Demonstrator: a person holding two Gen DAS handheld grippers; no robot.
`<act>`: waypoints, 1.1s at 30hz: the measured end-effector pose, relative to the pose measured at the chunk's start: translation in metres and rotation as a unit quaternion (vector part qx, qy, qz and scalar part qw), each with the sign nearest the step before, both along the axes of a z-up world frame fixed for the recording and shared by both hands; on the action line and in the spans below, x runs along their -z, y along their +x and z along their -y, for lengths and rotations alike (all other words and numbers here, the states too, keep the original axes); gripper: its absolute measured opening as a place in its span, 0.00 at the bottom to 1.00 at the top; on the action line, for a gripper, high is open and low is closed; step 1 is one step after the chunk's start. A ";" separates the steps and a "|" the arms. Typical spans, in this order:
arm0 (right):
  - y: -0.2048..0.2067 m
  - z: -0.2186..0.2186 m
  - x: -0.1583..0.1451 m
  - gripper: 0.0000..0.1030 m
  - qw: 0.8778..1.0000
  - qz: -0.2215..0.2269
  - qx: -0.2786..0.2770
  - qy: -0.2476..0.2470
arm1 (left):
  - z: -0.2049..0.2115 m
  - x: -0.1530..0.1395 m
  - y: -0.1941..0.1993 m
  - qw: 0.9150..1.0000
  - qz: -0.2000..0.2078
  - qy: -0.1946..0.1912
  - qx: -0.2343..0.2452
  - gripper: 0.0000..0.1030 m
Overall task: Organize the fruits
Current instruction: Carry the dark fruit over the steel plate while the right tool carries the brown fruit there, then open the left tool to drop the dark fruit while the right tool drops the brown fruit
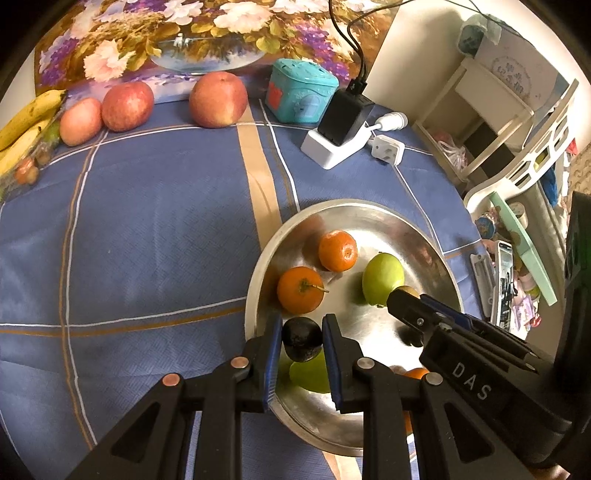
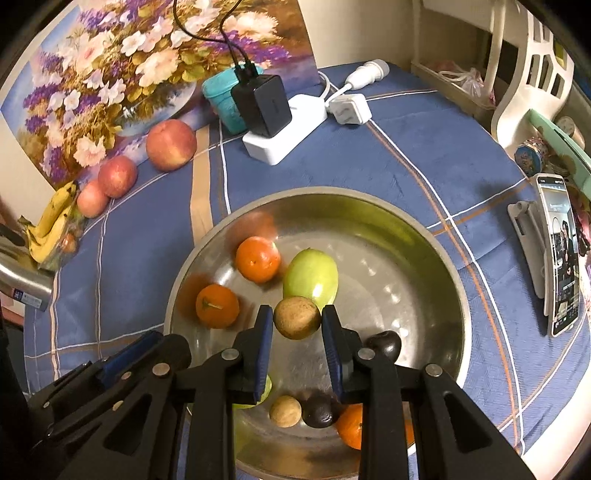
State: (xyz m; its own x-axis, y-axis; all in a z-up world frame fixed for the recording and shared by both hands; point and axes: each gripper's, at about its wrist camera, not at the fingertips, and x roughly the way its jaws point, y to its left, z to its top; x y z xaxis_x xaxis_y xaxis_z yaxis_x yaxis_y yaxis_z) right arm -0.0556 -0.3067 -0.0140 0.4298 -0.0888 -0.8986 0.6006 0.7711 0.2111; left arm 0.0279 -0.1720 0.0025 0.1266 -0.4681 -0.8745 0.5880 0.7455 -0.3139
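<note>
Steel bowl (image 2: 436,258) sits on a blue checked cloth (image 1: 147,221), both grippers over it.

Left gripper (image 1: 302,339): jaws clamped on a small dark fruit (image 1: 301,338), held above the bowl's near-left rim. A green fruit (image 1: 310,373) lies in the bowl just beneath it.

Right gripper (image 2: 297,319): jaws clamped on a round brown fruit (image 2: 296,317), held over the middle of the bowl. In the left wrist view its tip (image 1: 404,301) shows just beside the green apple (image 1: 382,278), with the brown fruit peeking out behind the fingers.

In the bowl, right wrist view: two oranges (image 2: 258,259) on the left side, apart from each other; the green apple between them and the brown fruit; another dark fruit (image 2: 384,344) right of the right finger. At the near edge lie a second brown fruit (image 2: 285,411), a third dark fruit (image 2: 319,411) touching it, and a third orange (image 2: 351,424) partly hidden by the gripper.

Outside the bowl: three red apples (image 1: 218,99) in a row along the far edge of the cloth against a flower painting (image 1: 177,33); bananas (image 1: 26,122) at the far left. A teal tin (image 1: 301,90) and a white power strip (image 1: 334,147) with a black charger (image 1: 343,116) stand behind the bowl. A phone (image 2: 561,254) stands at the right edge.
</note>
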 end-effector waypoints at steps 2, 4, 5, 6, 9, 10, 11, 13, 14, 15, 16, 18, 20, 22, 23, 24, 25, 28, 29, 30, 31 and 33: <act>0.001 -0.001 0.000 0.28 1.000 -0.002 -0.004 0.000 | 0.001 0.001 -0.001 1.000 0.003 0.004 0.003 0.23; 0.002 -0.003 0.000 0.28 1.000 -0.004 -0.007 -0.001 | 0.001 0.001 -0.001 1.000 0.003 0.006 0.004 0.23; 0.003 -0.003 0.000 0.28 1.000 -0.005 -0.008 -0.002 | 0.001 0.002 -0.001 1.000 0.004 0.008 0.003 0.23; 0.003 -0.004 0.000 0.28 1.000 -0.007 -0.009 -0.002 | 0.001 0.002 -0.001 1.000 0.004 0.008 0.003 0.23; 0.004 -0.004 0.002 0.28 1.000 -0.014 -0.013 0.000 | 0.000 0.003 0.000 1.000 0.004 0.011 -0.001 0.24; 0.005 -0.004 0.002 0.28 1.000 -0.017 -0.014 -0.001 | 0.000 0.003 0.000 1.000 0.004 0.012 -0.002 0.24; 0.005 -0.005 0.003 0.28 1.000 -0.018 -0.014 -0.002 | -0.001 0.004 0.001 1.000 0.004 0.013 -0.003 0.24; 0.006 -0.006 0.002 0.28 1.000 -0.020 -0.016 -0.003 | -0.001 0.004 0.001 1.000 0.003 0.014 -0.005 0.24; 0.006 -0.006 0.002 0.30 1.000 -0.020 -0.016 -0.004 | -0.001 0.005 0.001 1.000 0.002 0.016 -0.007 0.24; 0.006 -0.007 0.002 0.31 1.000 -0.021 -0.016 -0.006 | -0.001 0.005 0.002 1.000 0.001 0.019 -0.010 0.25; 0.005 -0.007 0.002 0.35 1.000 -0.022 -0.015 -0.007 | -0.001 0.006 0.002 1.000 0.001 0.020 -0.011 0.25; 0.005 -0.006 0.002 0.37 1.000 -0.018 -0.014 -0.005 | -0.002 0.007 0.003 1.000 -0.002 0.022 -0.012 0.25; 0.005 -0.007 0.001 0.37 1.000 -0.016 -0.014 -0.006 | -0.002 0.007 0.004 1.000 -0.003 0.023 -0.012 0.26; 0.005 -0.007 0.000 0.37 1.000 -0.014 -0.014 -0.008 | -0.003 0.006 0.003 1.000 -0.002 0.023 -0.012 0.26; 0.004 -0.007 -0.001 0.37 1.000 -0.013 -0.014 -0.008 | -0.003 0.006 0.003 1.000 -0.001 0.024 -0.012 0.27; 0.004 -0.007 -0.001 0.37 1.000 -0.012 -0.012 -0.008 | -0.003 0.006 0.003 1.000 0.000 0.025 -0.013 0.30; 0.004 -0.006 -0.001 0.37 1.000 -0.012 -0.012 -0.008 | -0.004 0.006 0.004 1.000 0.001 0.025 -0.013 0.31; 0.004 -0.006 -0.002 0.37 1.000 -0.010 -0.011 -0.007 | -0.005 0.006 0.005 1.000 -0.002 0.024 -0.014 0.33; 0.004 -0.006 -0.002 0.37 1.000 -0.009 -0.011 -0.007 | -0.005 0.006 0.005 1.000 -0.001 0.024 -0.015 0.34; 0.004 -0.007 -0.002 0.37 1.000 -0.009 -0.012 -0.008 | -0.005 0.005 0.006 1.000 0.000 0.025 -0.016 0.34; 0.004 -0.007 -0.002 0.37 1.000 -0.009 -0.014 -0.008 | -0.006 0.005 0.006 1.000 0.001 0.026 -0.017 0.36; 0.005 -0.008 -0.002 0.37 1.000 -0.010 -0.014 -0.008 | -0.008 0.005 0.008 0.999 0.002 0.028 -0.022 0.41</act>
